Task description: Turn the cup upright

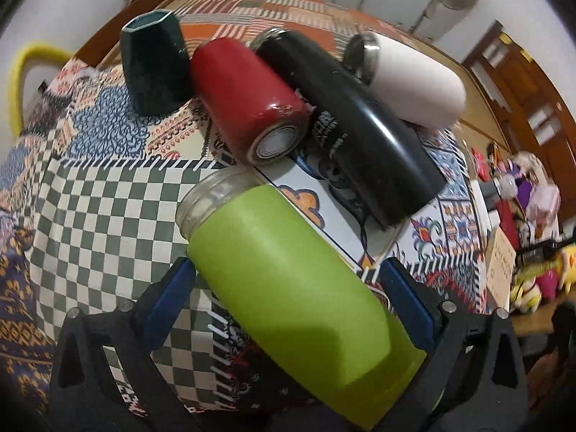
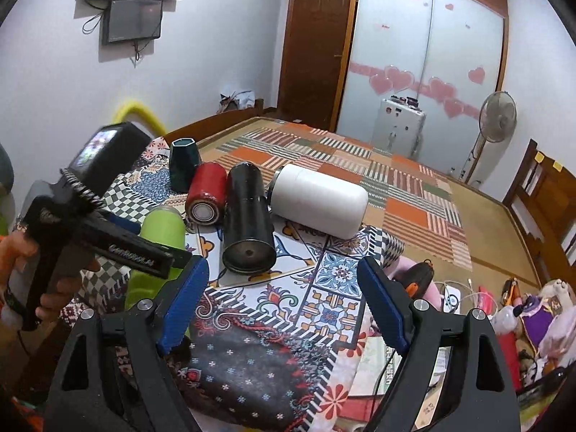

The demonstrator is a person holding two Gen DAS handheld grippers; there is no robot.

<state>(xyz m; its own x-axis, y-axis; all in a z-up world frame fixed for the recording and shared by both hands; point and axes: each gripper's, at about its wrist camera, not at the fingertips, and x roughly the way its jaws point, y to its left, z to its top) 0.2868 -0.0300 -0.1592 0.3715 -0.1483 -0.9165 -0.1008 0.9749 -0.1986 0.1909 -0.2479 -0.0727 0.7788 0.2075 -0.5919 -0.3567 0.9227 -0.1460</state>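
Green cup, lying on its side with its clear glass mouth toward the upper left of the left wrist frame, is seen between the blue pads of the left gripper, at lower centre. Whether the pads are clenched on the body cannot be told; a gap is visible beside the left pad. The right gripper is held spread and empty over the patterned cloth at lower centre of its frame. A slip is judged likely if the smooth sleeve is pinched too lightly while being swung upright. The red cup and black flask, lying just beyond toward upper centre, could be struck and set rolling.
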